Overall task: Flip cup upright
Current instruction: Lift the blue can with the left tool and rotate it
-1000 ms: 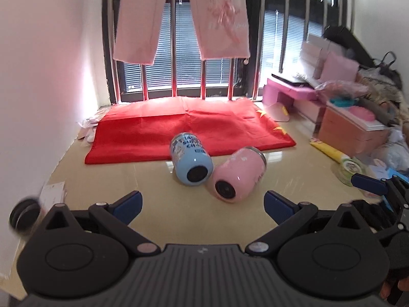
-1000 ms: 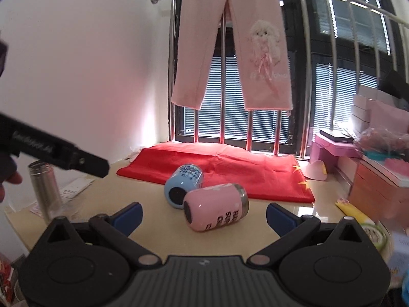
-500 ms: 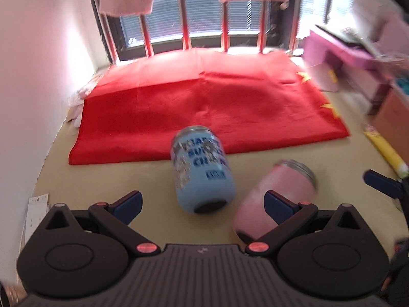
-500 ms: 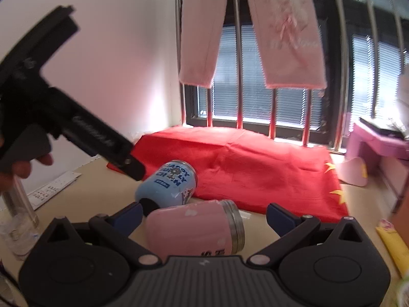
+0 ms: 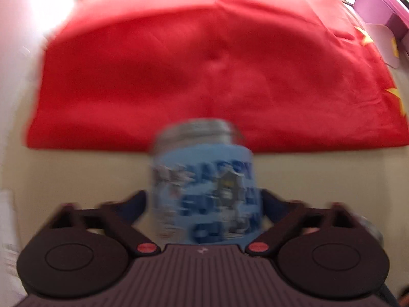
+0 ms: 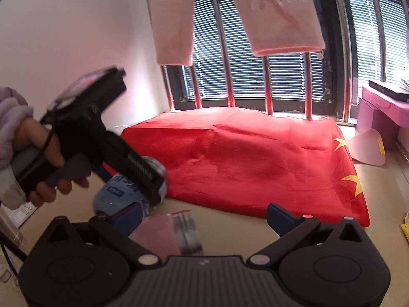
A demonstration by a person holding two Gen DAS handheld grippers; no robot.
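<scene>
A light blue cup (image 5: 204, 189) with blue lettering and a metal rim lies on its side on the beige table, its rim toward the red cloth. My left gripper (image 5: 204, 204) is open, with a finger on each side of the cup's body; the view is blurred and I cannot tell whether the pads touch it. In the right wrist view the blue cup (image 6: 115, 197) lies under the left gripper's black body. A pink cup (image 6: 166, 235) with a metal rim lies on its side just in front of my right gripper (image 6: 204, 217), which is open and empty.
A red cloth with yellow stars (image 6: 242, 158) covers the table's far half. Pink trousers (image 6: 230, 12) hang on the window bars. A pink box (image 6: 383, 107) stands at the right. A metal flask (image 6: 7, 227) and papers are at the left edge.
My left gripper has moved forward and down until the blue cup sits between its fingers. My right gripper has moved closer to the pink cup, which now lies low in its view.
</scene>
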